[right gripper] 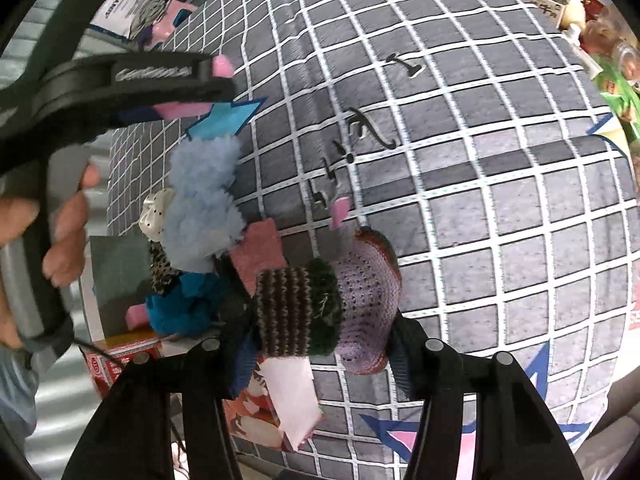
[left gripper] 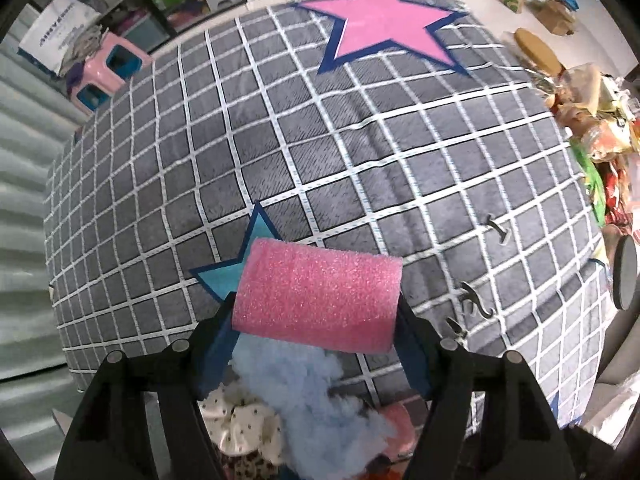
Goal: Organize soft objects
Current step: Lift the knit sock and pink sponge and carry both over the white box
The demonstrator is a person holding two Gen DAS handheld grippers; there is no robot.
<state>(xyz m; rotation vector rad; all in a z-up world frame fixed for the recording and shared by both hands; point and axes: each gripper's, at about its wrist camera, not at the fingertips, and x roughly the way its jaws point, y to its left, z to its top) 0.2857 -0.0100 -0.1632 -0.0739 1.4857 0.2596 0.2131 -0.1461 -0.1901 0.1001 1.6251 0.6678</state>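
**Both grippers loaded over the grid blanket**

Closest to the left lens, the left gripper (left gripper: 316,320) has its blue pads clamped on the two ends of a pink foam roll (left gripper: 318,292), held crosswise above the grey grid blanket (left gripper: 400,160); right under it sits the soft pile: a fluffy light-blue pom (left gripper: 316,392), a white dotted scrunchie (left gripper: 240,424) and a bit of leopard print lower down; a teal star patch (left gripper: 240,268) peeks out behind the roll, and a big pink star (left gripper: 384,24) lies at the blanket's far end.

Over on the right wrist view, the right gripper (right gripper: 320,308) is squeezing a knitted bundle (right gripper: 320,304), striped brown and dark green on one side, lilac on the other; past it the same light-blue pom, a bright blue fuzzy thing (right gripper: 180,304) and a pink block (right gripper: 260,256) are heaped at the blanket's edge; top left, a hand (right gripper: 60,232) holds the other gripper's handle.
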